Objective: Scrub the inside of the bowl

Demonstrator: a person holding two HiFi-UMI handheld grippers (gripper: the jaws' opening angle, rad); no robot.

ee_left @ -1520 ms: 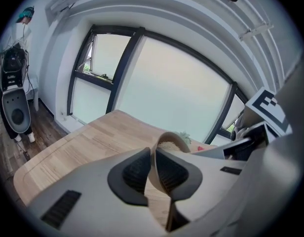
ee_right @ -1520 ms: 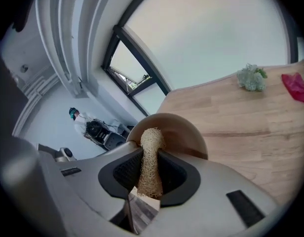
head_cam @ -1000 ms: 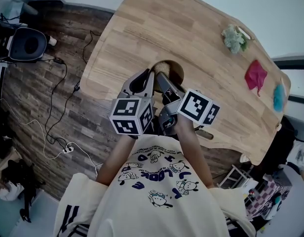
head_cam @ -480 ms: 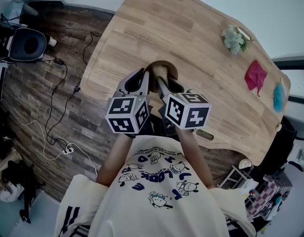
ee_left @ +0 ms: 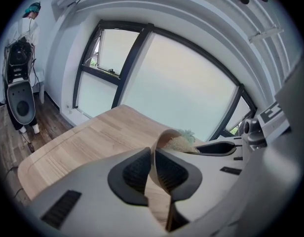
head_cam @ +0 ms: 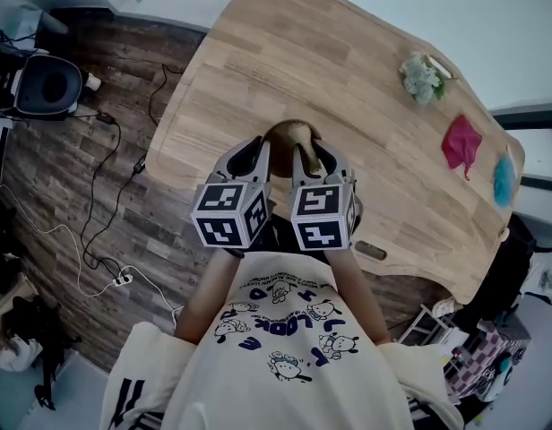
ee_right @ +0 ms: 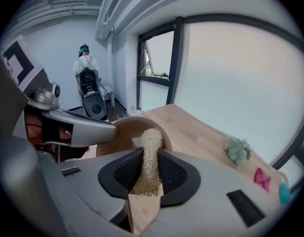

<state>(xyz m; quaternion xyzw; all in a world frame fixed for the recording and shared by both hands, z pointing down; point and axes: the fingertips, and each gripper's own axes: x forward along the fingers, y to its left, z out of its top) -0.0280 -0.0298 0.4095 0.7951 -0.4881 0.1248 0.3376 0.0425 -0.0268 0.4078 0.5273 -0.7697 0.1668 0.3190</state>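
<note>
A small wooden bowl (head_cam: 292,134) is held tilted just above the near edge of the light wooden table (head_cam: 348,52). My left gripper (head_cam: 260,158) is shut on its thin rim, and the bowl's wall (ee_left: 153,157) runs between the dark pads in the left gripper view. My right gripper (head_cam: 305,158) sits close beside it, shut on a tan loofah scrubber (ee_right: 149,149) that stands up between its pads. The scrubber's tip reaches the bowl (ee_right: 123,132) and also shows as the loofah (ee_left: 180,143) at the bowl's mouth. The inside of the bowl is mostly hidden.
Far across the table lie a pale green tuft (head_cam: 421,73), a magenta cloth (head_cam: 461,141) and a blue item (head_cam: 504,179). Cables and a black appliance (head_cam: 47,83) are on the dark floor at the left. A person (ee_right: 85,63) stands far back in the room.
The right gripper has rolled about its own line, so its marker cube now sits level beside the left one. The bowl's open mouth, seen earlier from above, is now turned away.
</note>
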